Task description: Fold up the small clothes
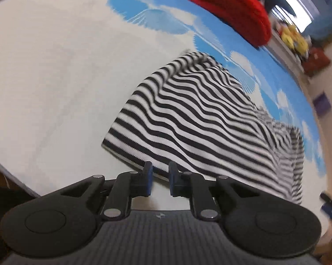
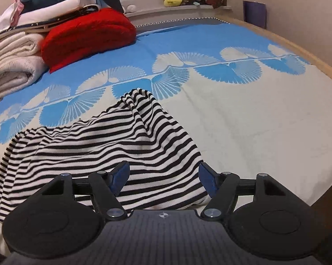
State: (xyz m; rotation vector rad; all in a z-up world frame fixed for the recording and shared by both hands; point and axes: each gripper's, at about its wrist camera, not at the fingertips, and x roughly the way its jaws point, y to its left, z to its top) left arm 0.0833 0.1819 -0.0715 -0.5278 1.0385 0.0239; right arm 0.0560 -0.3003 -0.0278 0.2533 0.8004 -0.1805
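We are at the grasping step: the striped garment (image 2: 104, 145) lies rumpled on the bed (image 2: 254, 121). The left hand-held gripper (image 1: 160, 177) is nearly together at its hem, gripping nothing; the right hand-held gripper (image 2: 163, 182) stands apart above it. Next, each must pinch an edge.

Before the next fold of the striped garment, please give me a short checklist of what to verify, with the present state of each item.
1. Black-and-white striped knit garment lies flat: not ok, bunched with a raised ridge.
2. Left gripper holds the garment's hem: cannot tell; jaws narrow, hem edge at the fingertips.
3. Right gripper free: ok, jaws wide, pads not pressing the cloth.
4. Blue-and-white fan-patterned bedspread offers room beside the garment: ok.
5. Red knitted cushion is away from the garment: ok.
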